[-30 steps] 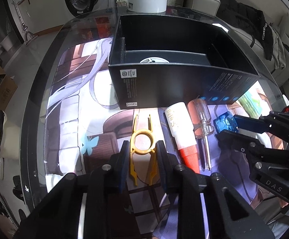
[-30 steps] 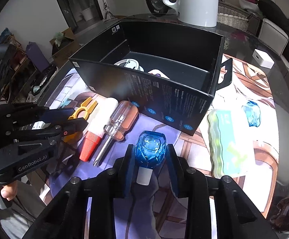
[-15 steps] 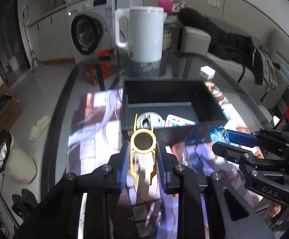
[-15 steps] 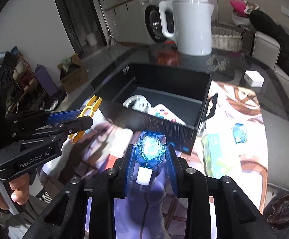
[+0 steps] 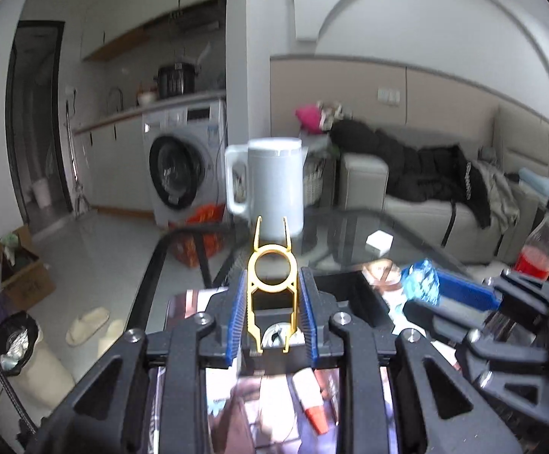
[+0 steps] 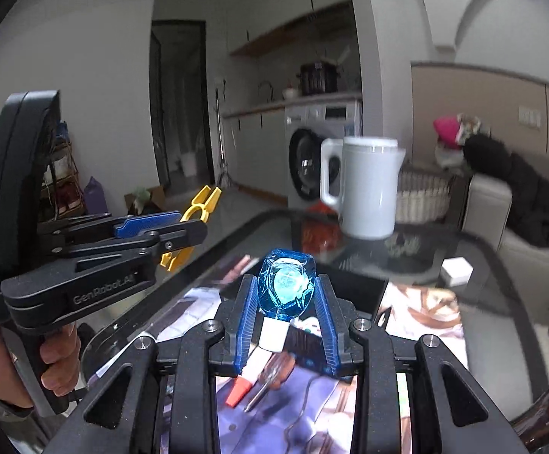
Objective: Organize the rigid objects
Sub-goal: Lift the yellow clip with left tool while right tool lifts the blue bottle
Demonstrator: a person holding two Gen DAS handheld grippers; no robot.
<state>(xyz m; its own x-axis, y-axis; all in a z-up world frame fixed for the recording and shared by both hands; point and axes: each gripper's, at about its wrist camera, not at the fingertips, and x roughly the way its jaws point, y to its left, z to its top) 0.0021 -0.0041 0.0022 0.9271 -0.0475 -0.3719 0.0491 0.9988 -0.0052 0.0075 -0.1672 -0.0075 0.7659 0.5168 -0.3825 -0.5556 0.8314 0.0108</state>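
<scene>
I hold a yellow ring-shaped plastic tool upright, prongs up. My other grip has a blue faceted crystal piece, its white stem down

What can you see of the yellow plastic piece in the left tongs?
The yellow plastic tool is a flat, thin piece with an open ring near its middle, two slim prongs at its far end and two legs at its near end. It looks like rigid moulded plastic. The left tongs are shut on its sides, holding it in the air, prongs pointing away towards the white kettle. Nothing else touches it.
</scene>
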